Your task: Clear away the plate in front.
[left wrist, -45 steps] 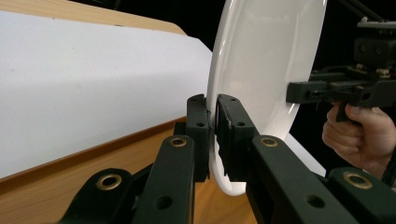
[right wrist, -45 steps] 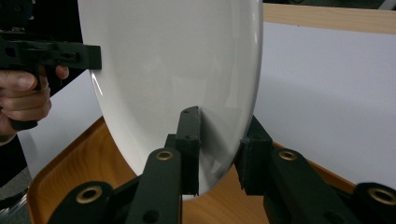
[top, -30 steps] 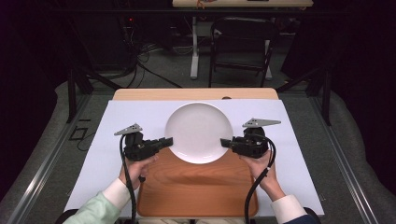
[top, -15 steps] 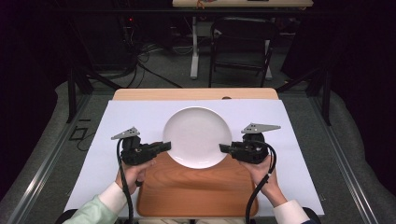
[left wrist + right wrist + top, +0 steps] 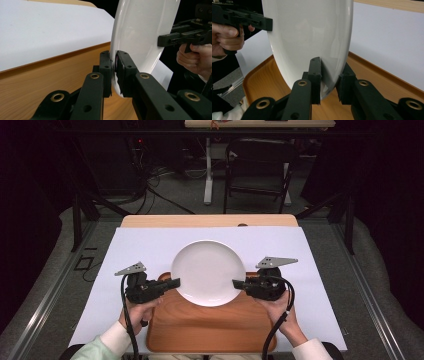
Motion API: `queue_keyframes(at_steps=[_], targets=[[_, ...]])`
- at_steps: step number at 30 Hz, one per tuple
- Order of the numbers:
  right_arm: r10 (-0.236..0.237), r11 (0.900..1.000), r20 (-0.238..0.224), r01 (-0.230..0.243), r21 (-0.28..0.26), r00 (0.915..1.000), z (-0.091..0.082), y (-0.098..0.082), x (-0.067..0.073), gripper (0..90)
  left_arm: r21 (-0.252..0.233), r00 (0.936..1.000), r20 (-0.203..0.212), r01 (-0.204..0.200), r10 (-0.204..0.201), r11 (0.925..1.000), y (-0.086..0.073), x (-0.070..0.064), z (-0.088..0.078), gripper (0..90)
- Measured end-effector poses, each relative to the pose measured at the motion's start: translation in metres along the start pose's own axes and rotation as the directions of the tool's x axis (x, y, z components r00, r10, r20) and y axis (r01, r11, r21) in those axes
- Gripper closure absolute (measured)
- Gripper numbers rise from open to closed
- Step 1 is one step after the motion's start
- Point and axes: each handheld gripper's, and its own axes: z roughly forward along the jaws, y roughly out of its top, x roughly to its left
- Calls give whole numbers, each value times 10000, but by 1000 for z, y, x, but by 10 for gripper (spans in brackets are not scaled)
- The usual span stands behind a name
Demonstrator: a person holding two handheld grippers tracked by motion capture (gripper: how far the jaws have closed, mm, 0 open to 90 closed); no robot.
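Note:
A round white plate (image 5: 208, 272) lies level over the far part of a wooden tray (image 5: 210, 332). Both grippers hold it by opposite rims. My left gripper (image 5: 175, 282) is shut on the plate's left rim, and its jaws pinch the edge of the plate (image 5: 142, 32) in the left gripper view, where my left gripper (image 5: 113, 56) points along the tray (image 5: 50, 82). My right gripper (image 5: 236, 283) is shut on the right rim; the right gripper view has the plate (image 5: 312, 32) between the jaws of my right gripper (image 5: 330, 65). Whether the plate touches the tray I cannot tell.
A white sheet (image 5: 130, 255) covers the table under the tray, and the table's wooden far edge (image 5: 210, 220) lies beyond it. A dark chair (image 5: 260, 165) and cables stand on the floor behind the table. A hand (image 5: 285, 315) grips each gripper.
Both grippers and the plate have moved together towards the person, from over the sheet to over the tray's far part. Both stay shut on the rims.

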Motion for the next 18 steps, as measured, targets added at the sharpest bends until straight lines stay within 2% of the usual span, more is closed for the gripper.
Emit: queue_keyframes(at_steps=[18], targets=[[41,9995,-181,-35,325,9998,-1,-9,8,766,373,9999,-49,110,-108,9992,-8,-2,-4,821]])
